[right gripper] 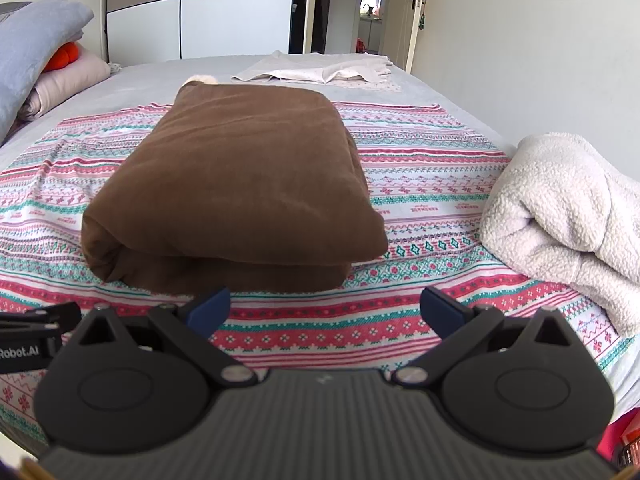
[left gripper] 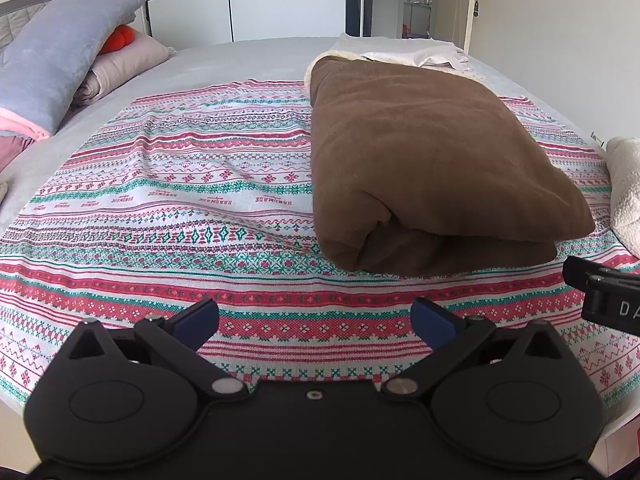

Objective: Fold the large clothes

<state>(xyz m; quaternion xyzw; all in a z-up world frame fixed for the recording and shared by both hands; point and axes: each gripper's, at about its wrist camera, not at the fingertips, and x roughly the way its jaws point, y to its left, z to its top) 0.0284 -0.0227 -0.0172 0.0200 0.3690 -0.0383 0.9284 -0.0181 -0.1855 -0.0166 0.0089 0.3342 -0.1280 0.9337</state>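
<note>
- Brown garment (right gripper: pixel 236 184) found folded into a thick rectangular bundle, resting on the patterned cover (left gripper: pixel 160 184) spread over the bed (left gripper: pixel 240 56).
- Long axis of the bundle running away from both cameras, toward the wardrobe (right gripper: pixel 192 12); short, rolled end facing the grippers.
- Right gripper (right gripper: pixel 325 307) lined up almost squarely with that near end, bundle straight ahead and near, no contact. Blue pads (right gripper: pixel 210 308) spread wide, nothing between them.
- Left gripper (left gripper: pixel 315 320) offset to the side: bundle lying ahead and to its right, bare patterned cover directly in front. Jaws likewise wide apart and empty.
- Right gripper judged the nearer and better aligned of the two; its black body visible at the right edge of the left wrist view, confirming side-by-side carriage just short of the bundle.
- Fold judged far along, possibly complete for this piece: layers stacked, edges roughly even, small cream lining showing at the far corner.
- Cream fleece item (right gripper: pixel 568 208) lying loosely heaped to the right of the bundle, apart from it, closest to the right gripper; judged the likely next piece.
- White cloth (right gripper: pixel 320 70) lying flat beyond the bundle at the far side of the bed.
- Pillows and blankets (left gripper: pixel 60 52) stacked at far left, well apart from the work.
- Risk noted: any reach rightward liable to brush the bundle's near corner and disturb the stack.
</note>
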